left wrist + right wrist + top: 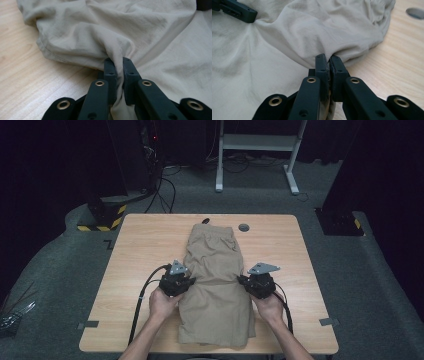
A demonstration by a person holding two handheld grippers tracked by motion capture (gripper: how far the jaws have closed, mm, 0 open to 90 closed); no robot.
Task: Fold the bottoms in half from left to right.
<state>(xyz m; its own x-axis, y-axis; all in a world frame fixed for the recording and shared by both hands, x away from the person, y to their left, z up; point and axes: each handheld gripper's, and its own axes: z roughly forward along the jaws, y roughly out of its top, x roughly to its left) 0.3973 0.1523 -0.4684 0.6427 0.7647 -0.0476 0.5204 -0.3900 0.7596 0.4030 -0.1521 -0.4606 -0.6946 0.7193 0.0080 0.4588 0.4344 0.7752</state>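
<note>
Presently, khaki shorts (216, 285) are pinched at mid-side edges by left gripper (119, 65) & right gripper (329, 62), both clamped on thin folds. Risk: fabric slip if 1 side is pulled unevenly.

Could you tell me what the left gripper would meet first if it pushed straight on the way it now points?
Most likely more of the beige shorts: the left gripper already pinches their edge, and the bunched cloth rises directly ahead.

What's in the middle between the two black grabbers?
The tan shorts lie between them. In the high view the left gripper pinches one edge, the right gripper the other, with only cloth across the stretch.
</note>
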